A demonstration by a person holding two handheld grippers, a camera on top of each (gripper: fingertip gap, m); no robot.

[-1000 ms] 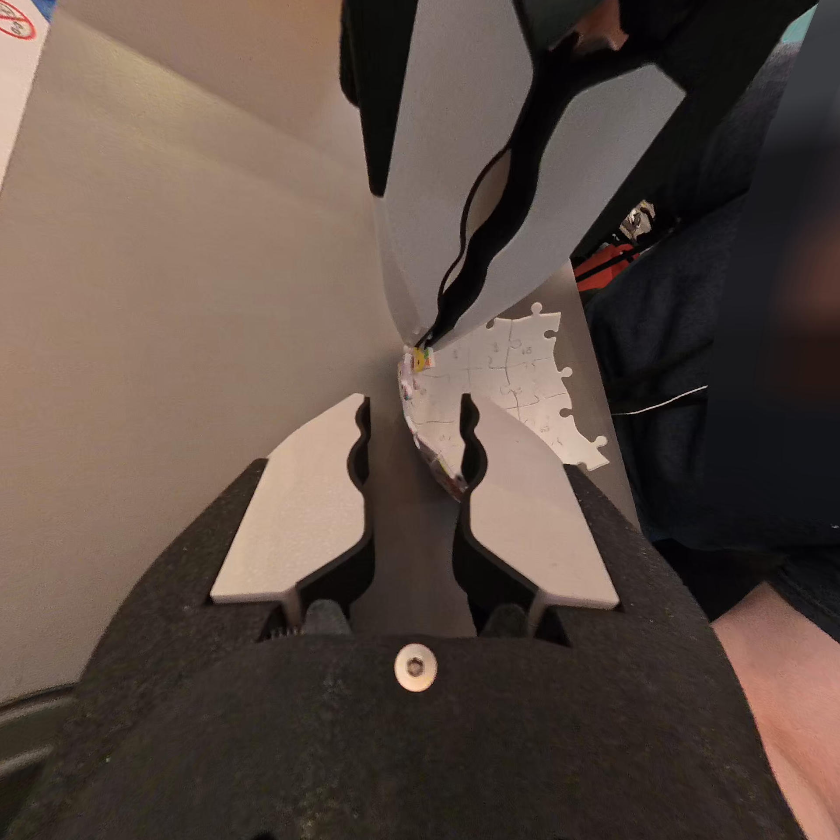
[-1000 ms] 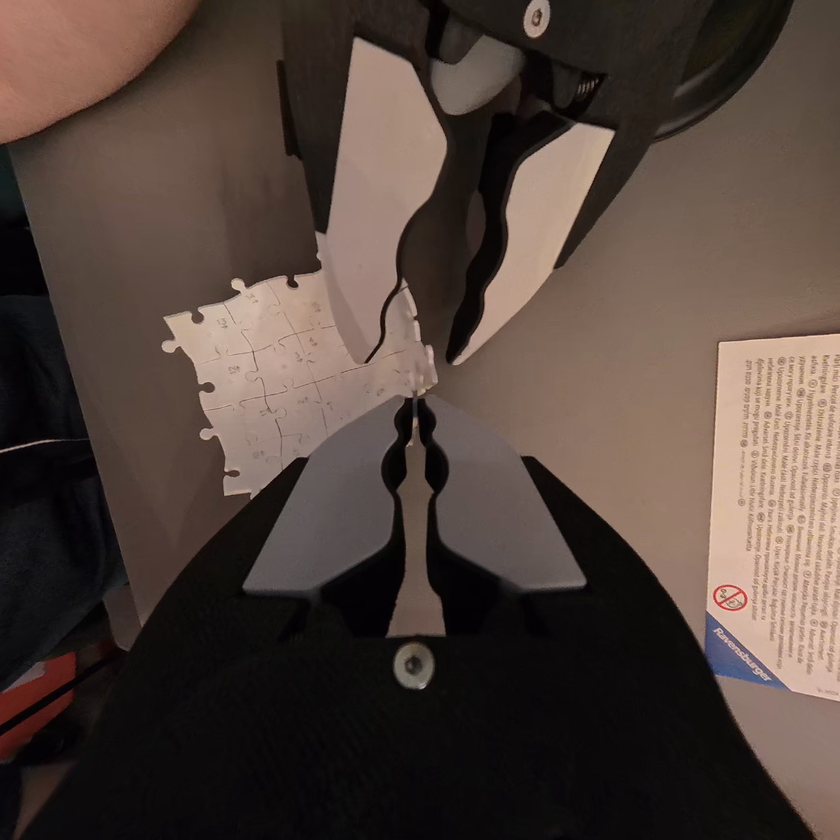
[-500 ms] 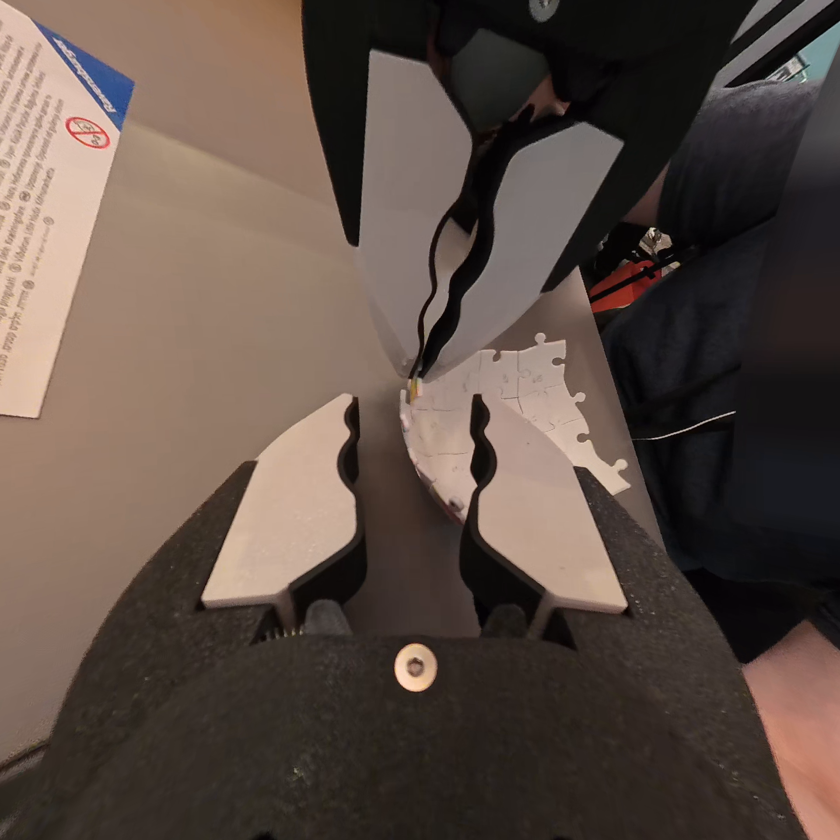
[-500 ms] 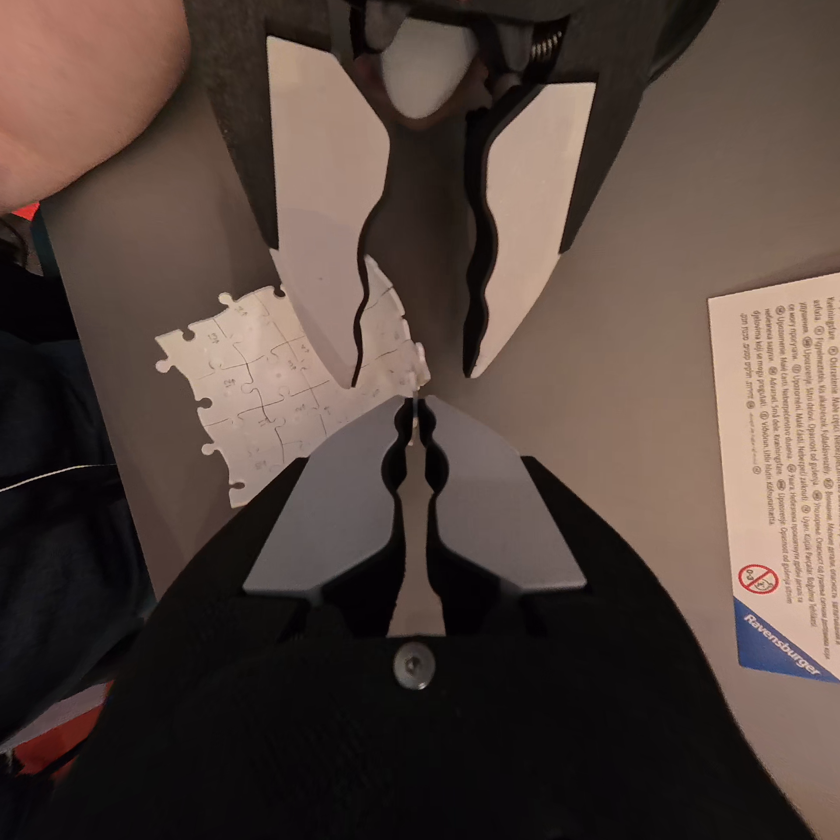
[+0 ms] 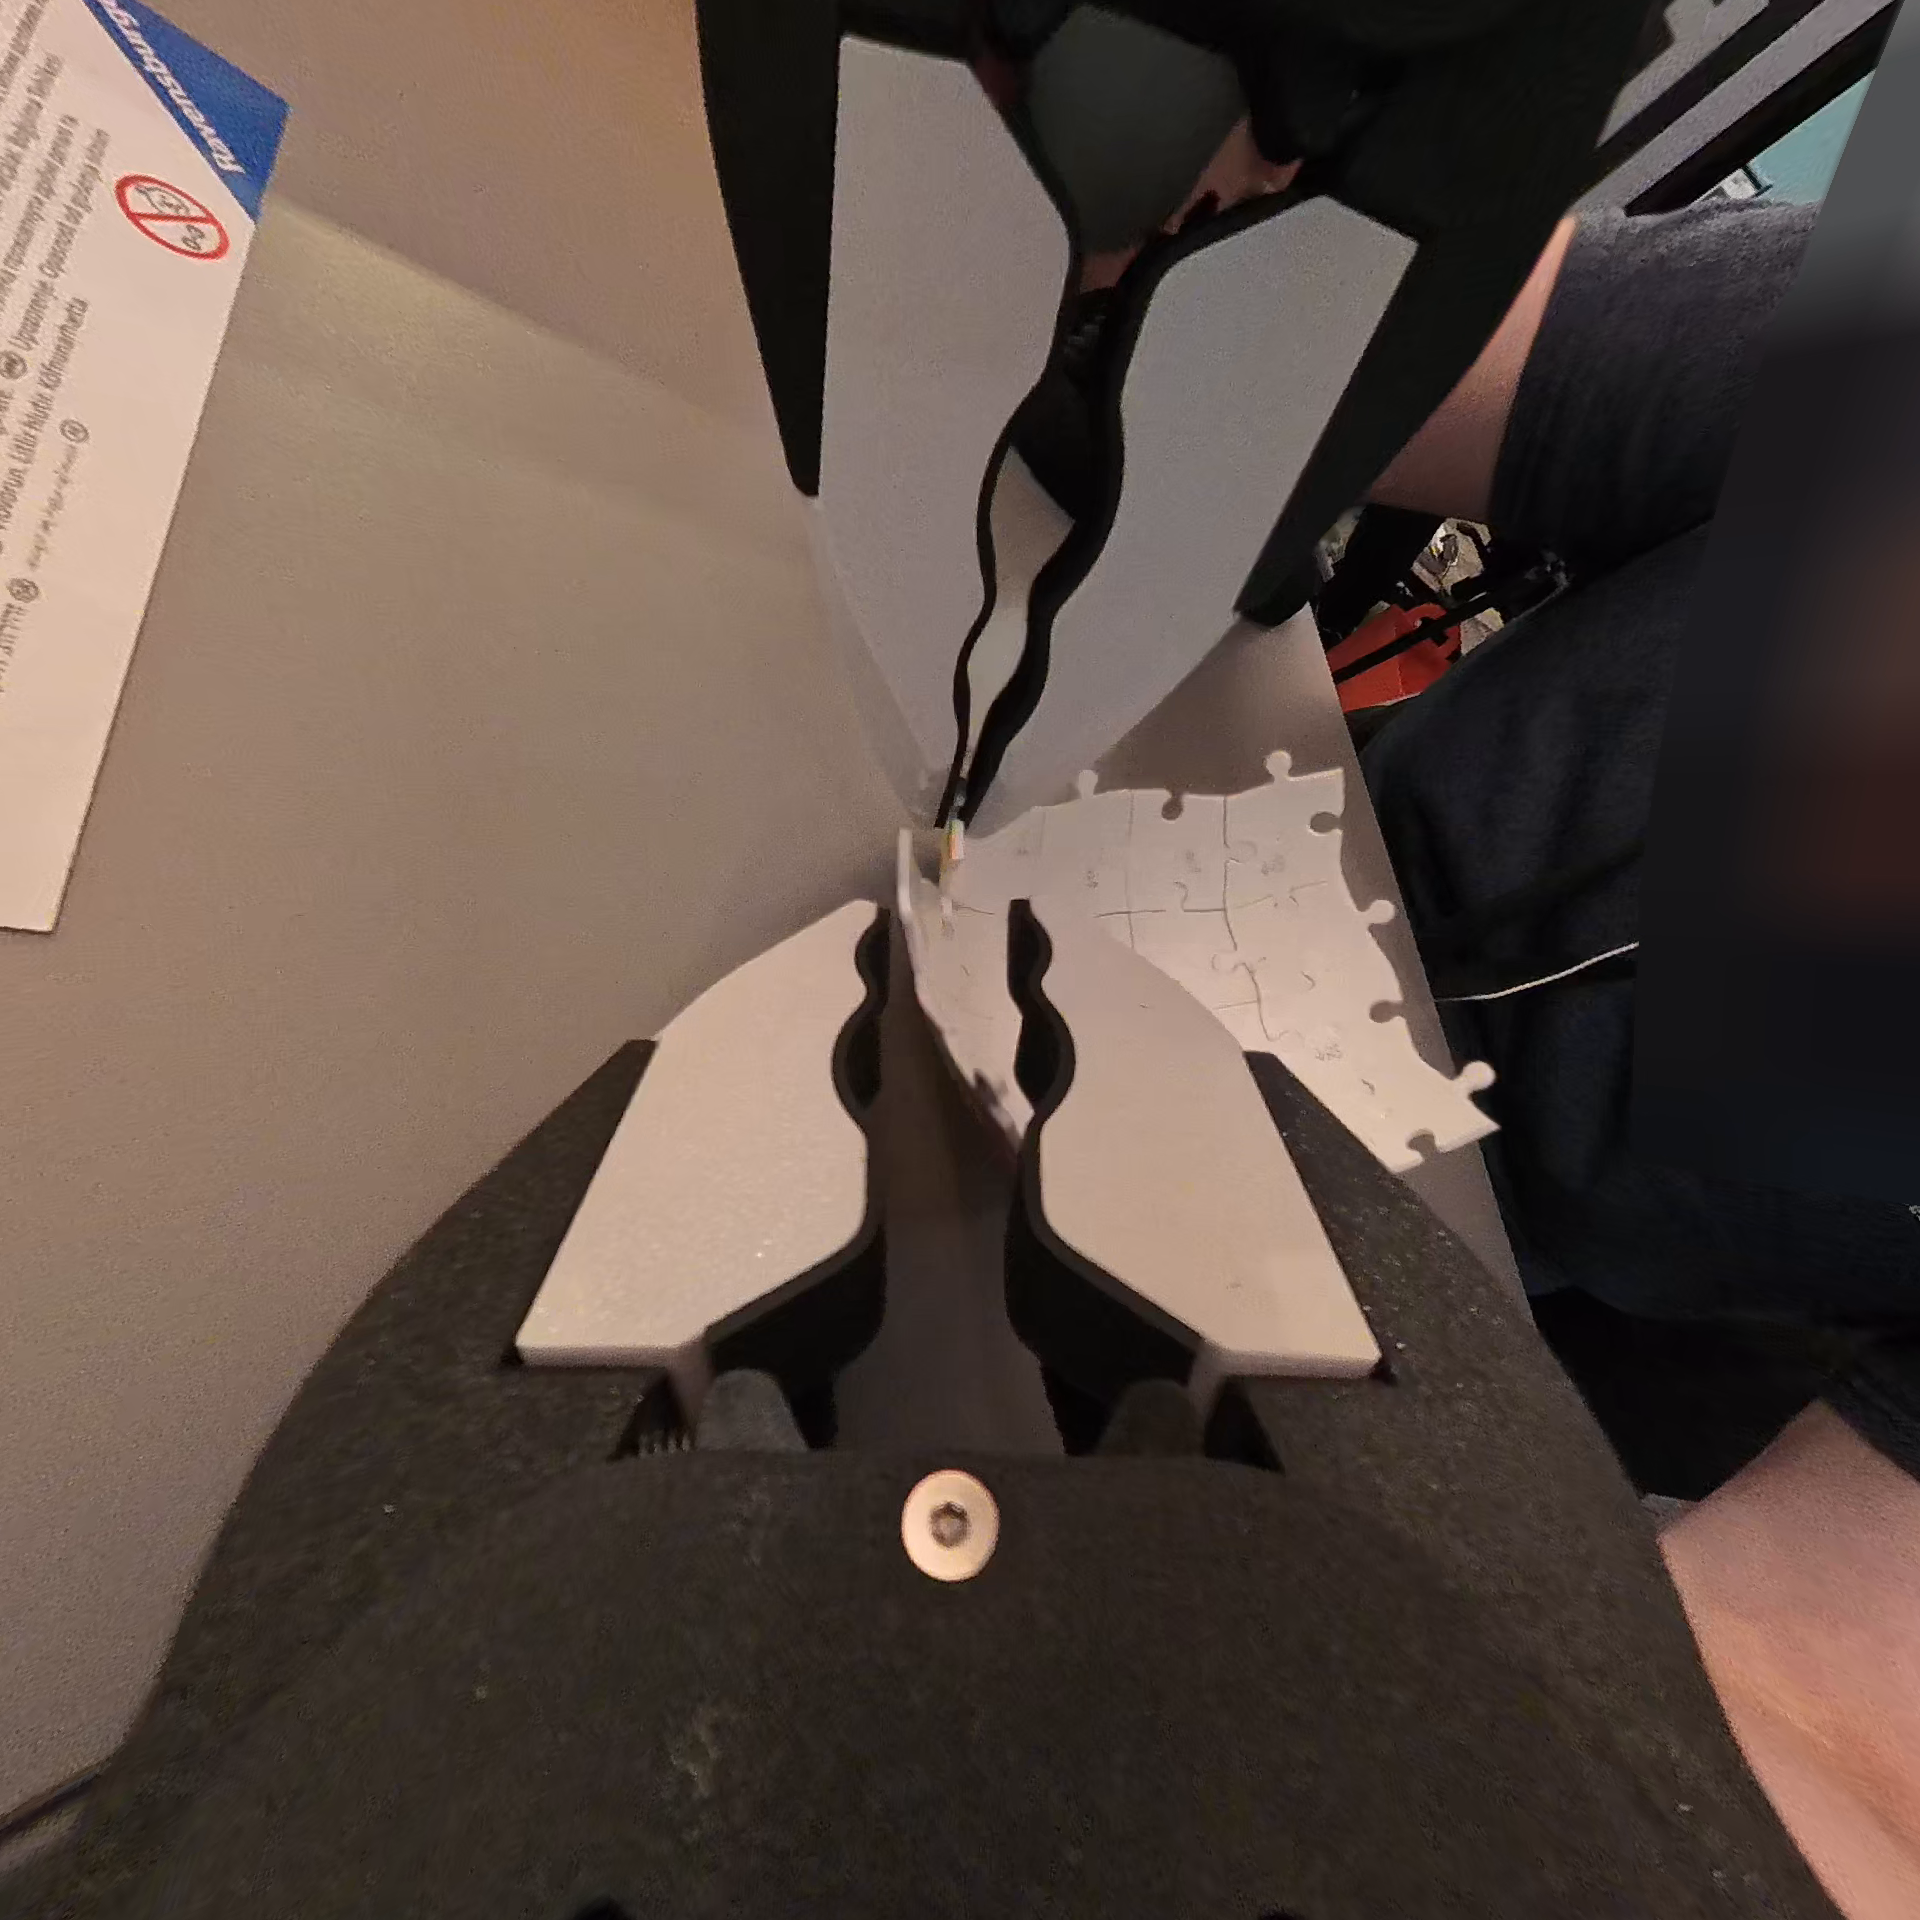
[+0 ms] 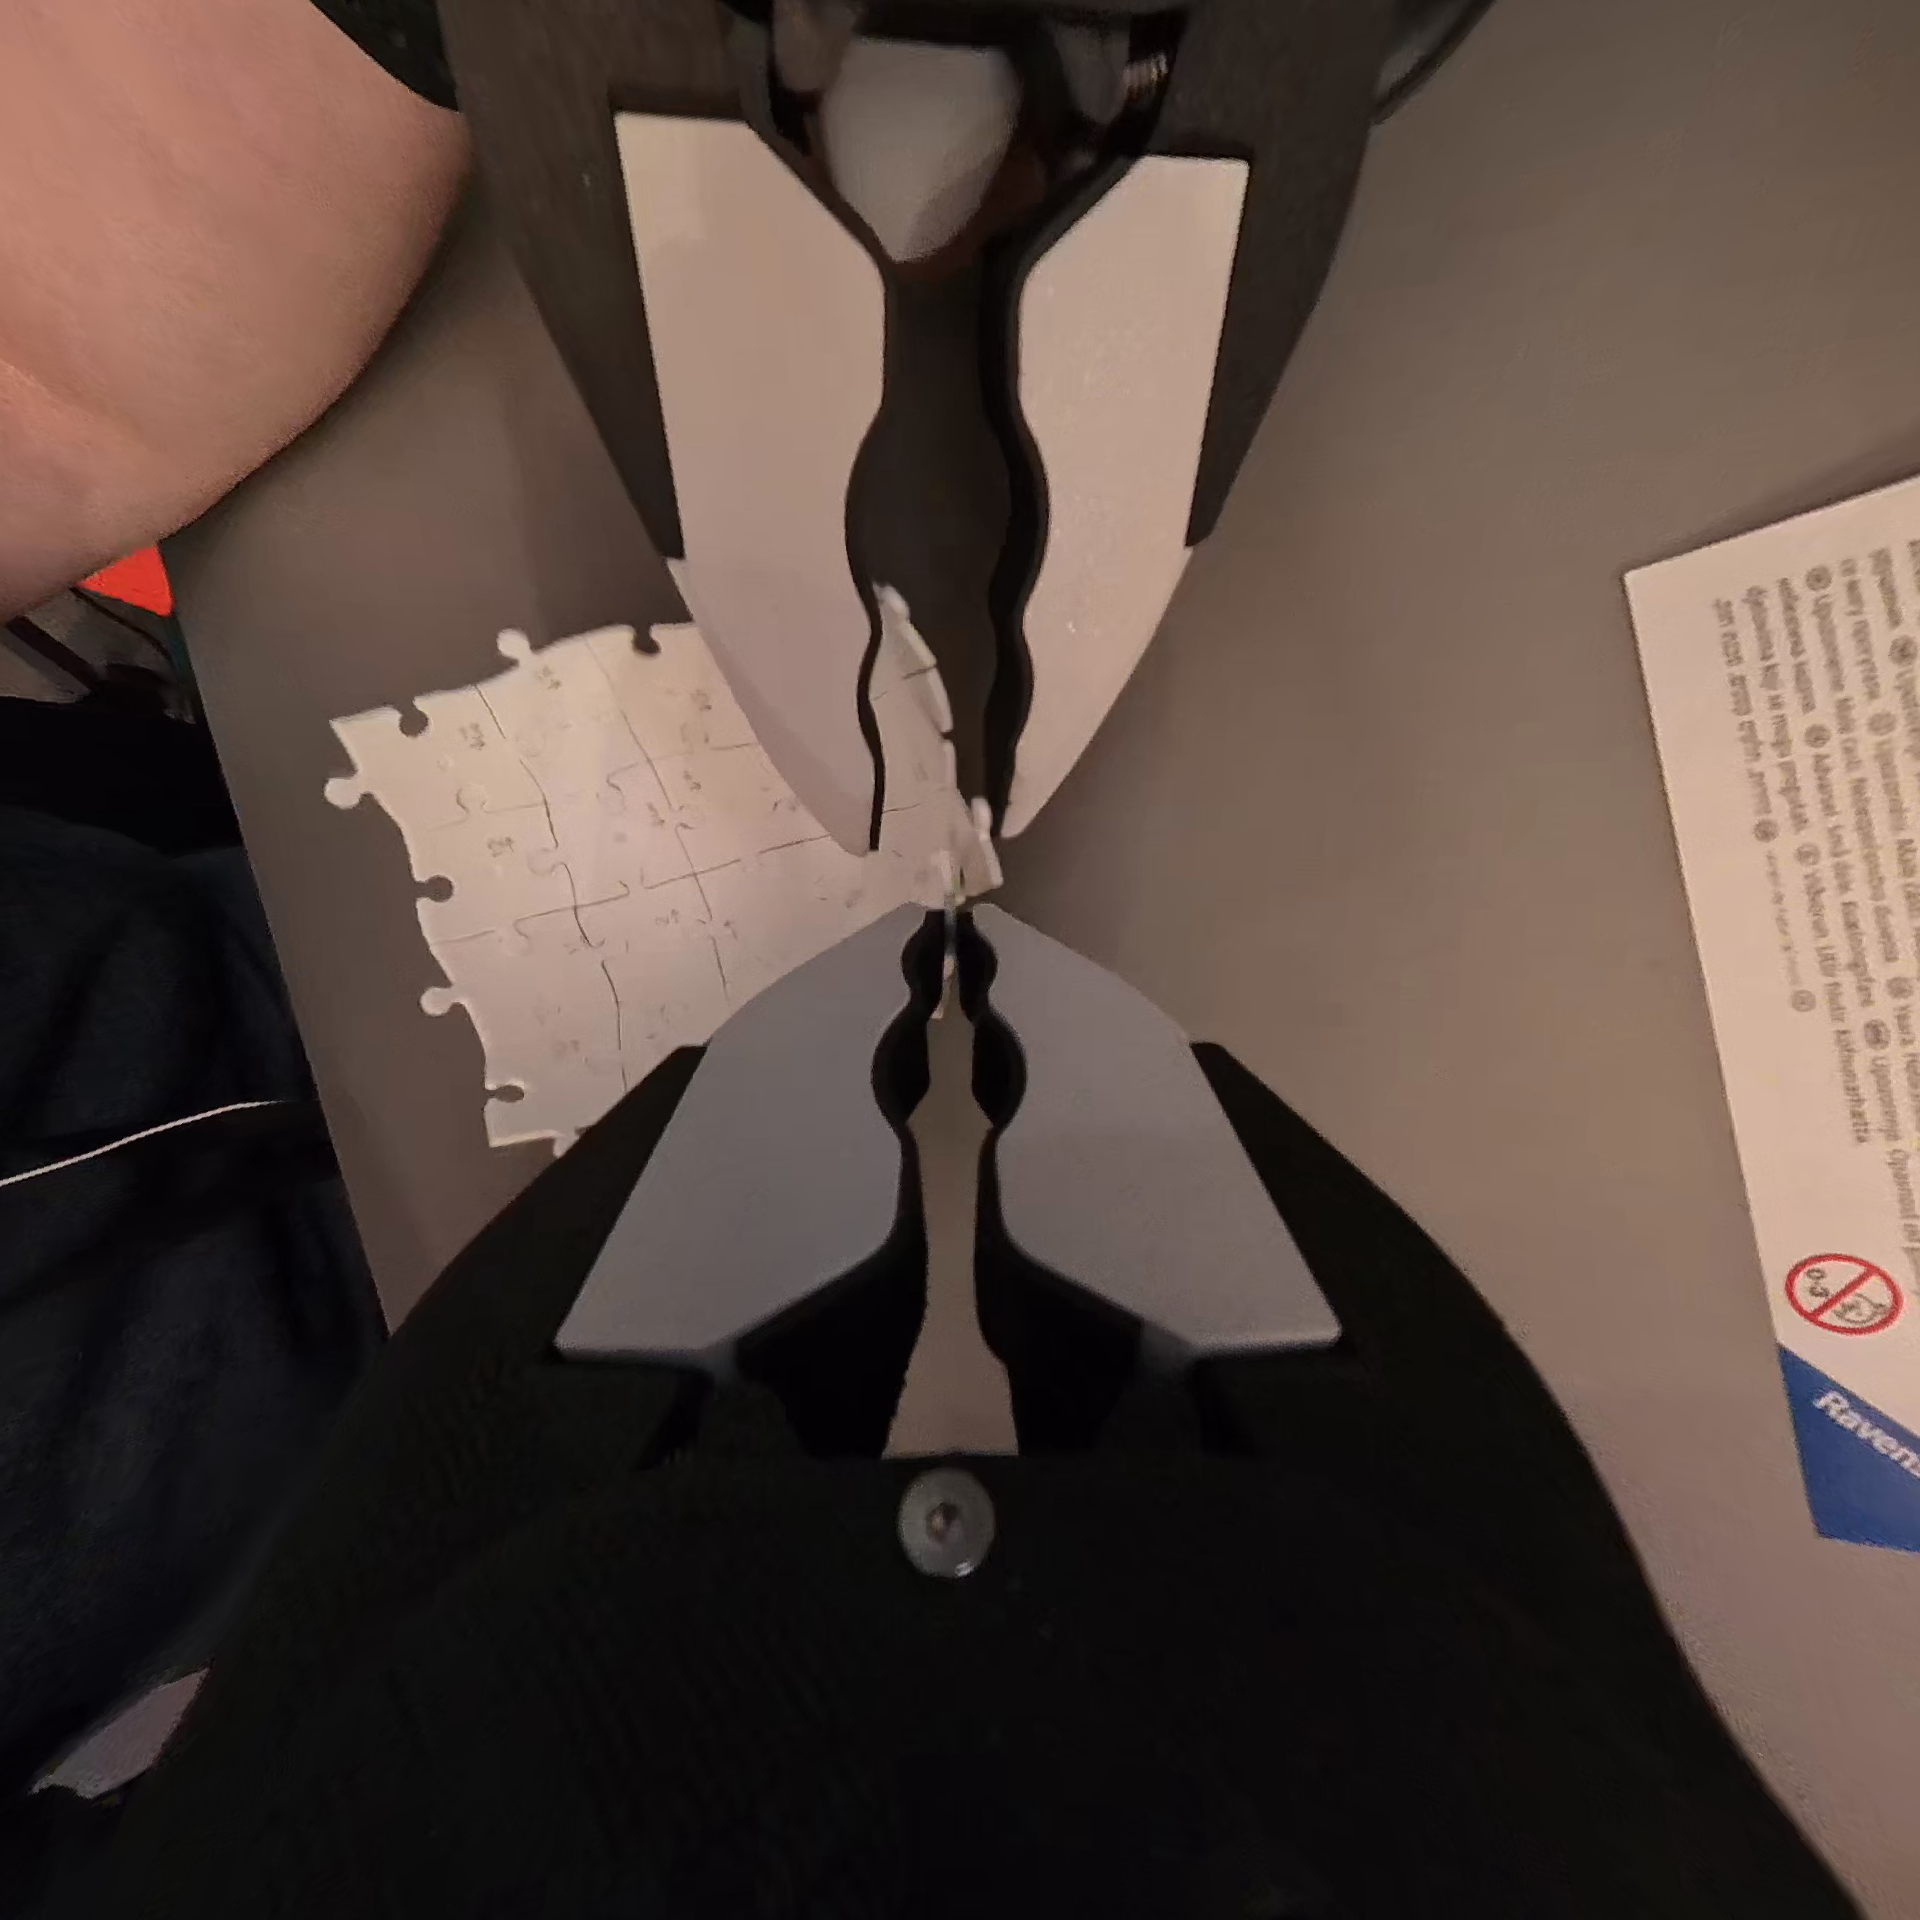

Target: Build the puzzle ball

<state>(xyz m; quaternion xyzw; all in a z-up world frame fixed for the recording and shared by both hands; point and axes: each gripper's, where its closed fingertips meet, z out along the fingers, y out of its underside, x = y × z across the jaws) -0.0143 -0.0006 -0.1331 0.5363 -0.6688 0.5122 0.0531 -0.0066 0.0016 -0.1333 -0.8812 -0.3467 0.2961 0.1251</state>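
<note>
Puzzle-ball section [image 5: 1226, 935], a curved white sheet of interlocked plastic pieces lying blank side up, sits near the edge of the grey table [image 5: 468, 779], partly overhanging toward a person in dark clothing [image 5: 1714, 831]. A single small white puzzle piece [image 6: 948, 951] with a coloured face is pinched edge-on at the very tips of the right gripper [image 6: 948, 920], whose jaws are drawn nearly together on it; the piece meets the corner of the assembled section (whether it has locked in, I cannot tell). The left gripper [image 5: 951, 914] faces the right one tip to tip, its jaws set at a narrow gap astride the raised edge of the section: the edge runs between the white fingers [image 5: 748, 1143], close to one of them, but a firm grip cannot be made out. A white printed leaflet with a blue corner [image 6: 1808, 935] lies flat on the table, well apart from the puzzle. A bare forearm [image 6: 187, 312] shows beside the left gripper in the right wrist view.
</note>
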